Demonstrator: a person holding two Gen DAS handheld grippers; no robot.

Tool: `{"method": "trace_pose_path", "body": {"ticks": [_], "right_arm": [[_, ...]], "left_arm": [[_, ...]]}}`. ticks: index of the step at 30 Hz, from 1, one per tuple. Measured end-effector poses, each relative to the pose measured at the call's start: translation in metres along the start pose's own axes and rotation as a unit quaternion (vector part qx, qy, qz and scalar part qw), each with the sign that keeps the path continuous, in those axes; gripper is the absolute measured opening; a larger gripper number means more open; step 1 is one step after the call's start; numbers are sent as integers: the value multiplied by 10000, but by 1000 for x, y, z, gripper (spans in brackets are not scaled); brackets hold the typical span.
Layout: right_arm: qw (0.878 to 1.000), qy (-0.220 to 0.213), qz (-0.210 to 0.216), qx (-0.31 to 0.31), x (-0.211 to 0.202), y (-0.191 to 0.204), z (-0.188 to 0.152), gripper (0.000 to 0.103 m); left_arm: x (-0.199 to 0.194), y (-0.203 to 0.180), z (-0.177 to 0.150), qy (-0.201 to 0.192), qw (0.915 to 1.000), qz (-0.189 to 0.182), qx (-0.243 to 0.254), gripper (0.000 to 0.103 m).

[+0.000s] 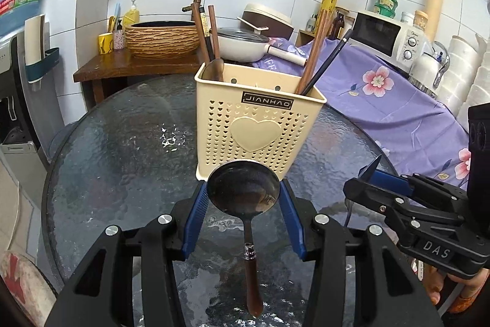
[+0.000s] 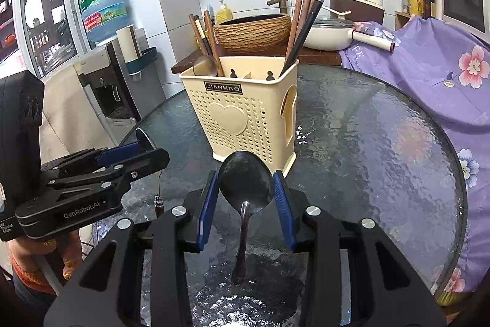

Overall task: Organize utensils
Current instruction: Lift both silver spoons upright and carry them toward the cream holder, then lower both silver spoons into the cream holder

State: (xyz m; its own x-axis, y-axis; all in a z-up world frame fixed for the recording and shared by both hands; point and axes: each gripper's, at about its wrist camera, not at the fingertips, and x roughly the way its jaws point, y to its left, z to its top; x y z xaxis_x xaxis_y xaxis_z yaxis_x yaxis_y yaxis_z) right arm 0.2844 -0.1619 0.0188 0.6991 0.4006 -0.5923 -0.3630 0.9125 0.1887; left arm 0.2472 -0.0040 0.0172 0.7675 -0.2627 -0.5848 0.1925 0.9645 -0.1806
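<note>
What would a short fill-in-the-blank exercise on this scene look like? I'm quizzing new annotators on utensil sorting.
1. The left gripper holds a ladle with a ____ handle.
2. The right gripper holds a metal ____ by its bowl.
3. The cream utensil holder has a ____ shape on its front.
4. The holder stands on a round ____ table.

Missing words: wooden; spoon; heart; glass
</note>
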Motion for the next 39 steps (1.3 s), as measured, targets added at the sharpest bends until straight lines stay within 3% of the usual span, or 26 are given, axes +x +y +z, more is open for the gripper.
{"method": "trace_pose_path", "body": {"ticks": [26, 32, 39], "right_arm": [[9990, -413, 81, -179, -7, 1, 40, 37], [9963, -733, 129, -431, -18, 10, 79, 37], [9886, -1402, 4, -554, -35, 17, 156, 37]], "left_arm": [[-17, 2, 40, -430, 9988, -218, -25, 46], [-32, 3, 87, -668, 9970, -395, -17, 46], [-50, 8, 168, -1317, 9909, -173, -208, 46]]}}
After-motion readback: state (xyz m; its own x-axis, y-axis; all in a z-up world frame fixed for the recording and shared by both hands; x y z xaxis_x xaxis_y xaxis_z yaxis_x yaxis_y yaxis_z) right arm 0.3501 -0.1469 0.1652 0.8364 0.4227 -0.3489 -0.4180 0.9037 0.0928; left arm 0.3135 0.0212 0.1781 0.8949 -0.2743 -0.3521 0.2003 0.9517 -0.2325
